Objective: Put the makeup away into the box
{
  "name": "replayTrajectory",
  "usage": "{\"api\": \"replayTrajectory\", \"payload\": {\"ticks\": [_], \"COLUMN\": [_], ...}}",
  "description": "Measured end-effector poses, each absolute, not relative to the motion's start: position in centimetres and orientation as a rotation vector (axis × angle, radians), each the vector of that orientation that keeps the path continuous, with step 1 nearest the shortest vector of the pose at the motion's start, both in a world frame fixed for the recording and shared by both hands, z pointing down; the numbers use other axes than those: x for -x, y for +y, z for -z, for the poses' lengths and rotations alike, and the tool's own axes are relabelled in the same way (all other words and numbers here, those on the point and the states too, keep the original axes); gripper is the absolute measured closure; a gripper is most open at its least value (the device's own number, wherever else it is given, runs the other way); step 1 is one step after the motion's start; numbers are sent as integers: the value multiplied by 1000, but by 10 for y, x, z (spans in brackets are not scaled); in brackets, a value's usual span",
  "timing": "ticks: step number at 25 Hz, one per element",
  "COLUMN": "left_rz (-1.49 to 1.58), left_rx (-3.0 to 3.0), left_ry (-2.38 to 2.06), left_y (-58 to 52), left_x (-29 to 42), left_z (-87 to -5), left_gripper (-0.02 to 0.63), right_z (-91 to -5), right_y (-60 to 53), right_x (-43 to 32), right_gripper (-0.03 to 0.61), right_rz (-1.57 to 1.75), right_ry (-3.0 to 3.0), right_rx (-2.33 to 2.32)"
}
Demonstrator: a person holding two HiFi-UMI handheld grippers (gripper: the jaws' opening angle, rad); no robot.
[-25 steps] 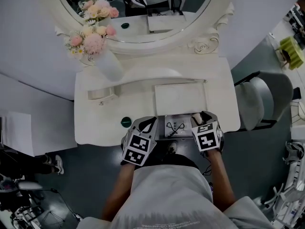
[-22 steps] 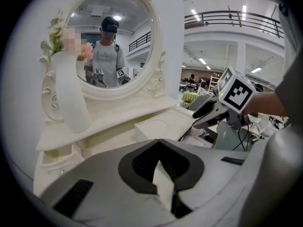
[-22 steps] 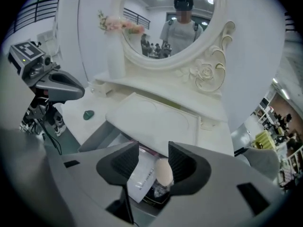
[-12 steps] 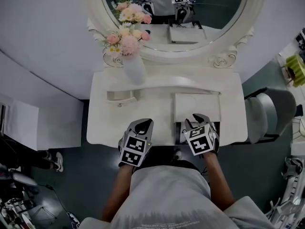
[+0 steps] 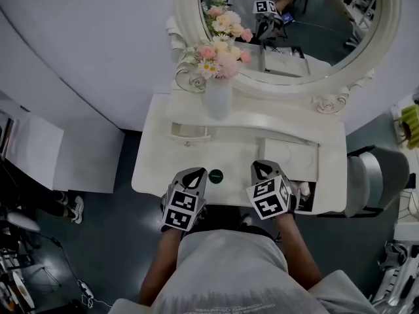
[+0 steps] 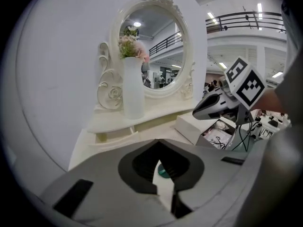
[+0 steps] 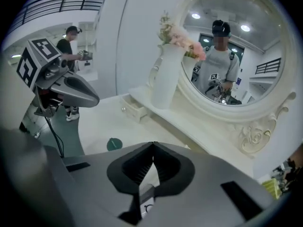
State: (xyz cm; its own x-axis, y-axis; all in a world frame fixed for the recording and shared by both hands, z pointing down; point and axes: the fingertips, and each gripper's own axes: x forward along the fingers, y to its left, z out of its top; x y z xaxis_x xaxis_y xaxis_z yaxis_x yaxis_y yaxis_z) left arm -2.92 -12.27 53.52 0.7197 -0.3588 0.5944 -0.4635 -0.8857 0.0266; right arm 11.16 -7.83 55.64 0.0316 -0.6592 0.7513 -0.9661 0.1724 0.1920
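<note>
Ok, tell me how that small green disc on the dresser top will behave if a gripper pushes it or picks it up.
The green disc lies flat and low on the smooth white dresser top, so a push would probably slide it rather than tip it. It looks small and thin, so it is likely light. Its low edge may be hard to pinch.

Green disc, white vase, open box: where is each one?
green disc (image 5: 215,175), head view, its round top.
white vase (image 5: 218,100), head view, its body.
open box (image 6: 190,126), left gripper view, its white side wall.
</note>
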Motion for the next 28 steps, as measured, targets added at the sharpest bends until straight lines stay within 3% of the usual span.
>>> {"api": "replayTrajectory", "payload": {"ticks": [20, 28], "left_rz": [-894, -880], "left_rx": [-2644, -2602], "left_ry": [-796, -796], "left_y": [-148, -153], "left_x": [115, 130], "left_z": [-566, -579], "left_gripper": [618, 618], "right_z": [-627, -669], "right_y": [-119, -114], "right_x": [-6, 17], "right_gripper": [569, 489], "right_rz": [-519, -615], "right_ry": [-1818, -1802], "right_rx": [-1189, -1033]}}
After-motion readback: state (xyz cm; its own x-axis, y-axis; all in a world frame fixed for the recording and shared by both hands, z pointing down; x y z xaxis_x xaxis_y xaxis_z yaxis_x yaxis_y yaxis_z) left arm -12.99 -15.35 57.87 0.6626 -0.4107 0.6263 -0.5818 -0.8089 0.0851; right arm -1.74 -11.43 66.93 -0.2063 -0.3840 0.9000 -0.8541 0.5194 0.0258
